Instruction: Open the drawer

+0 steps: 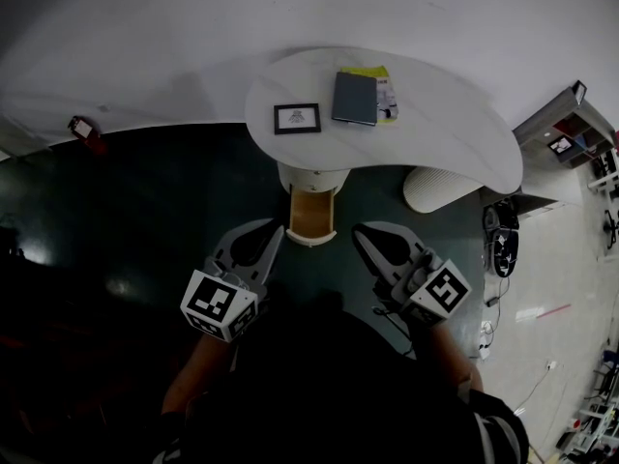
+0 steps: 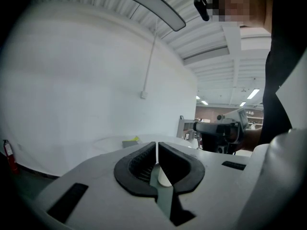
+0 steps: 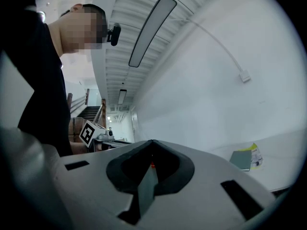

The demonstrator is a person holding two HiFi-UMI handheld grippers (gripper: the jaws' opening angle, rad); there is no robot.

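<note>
Jaws closed on both tools, nothing held. Your left gripper (image 2: pixel 157 145) shows only a hairline slit between its pads. Your right gripper (image 3: pixel 152 143) is pinched fully together and empty.

Task's thing: the drawer (image 1: pixel 311 213) sits in the white pedestal (image 1: pixel 311 176) under the near edge of the tabletop (image 1: pixel 455 133). In the head view it lies between the two sets of jaw tips and just ahead of them. Neither gripper touches it.

Progress, as judged:
- The drawer stands out toward you with its wooden inside on show, so the opening looks done or close to it.
- You cannot tell from here whether it is at full travel.
- At most a further pull is left, and for that you have no hold on the front.

Edges and room:
- The tabletop rim overhangs the pedestal, so watch it if you raise either gripper near the drawer.
- The dark floor (image 1: pixel 145 220) on your left is open.
- On your right a white ribbed support (image 1: pixel 430 188) stands near, with cables (image 1: pixel 499 242) beyond it, so that side is tighter.
- Your own body is close behind both grippers, which leaves little room to draw straight back.
- The framed picture (image 1: pixel 297 118) and grey notebook (image 1: pixel 354 98) lie up on the tabletop, well apart from the drawer.
</note>
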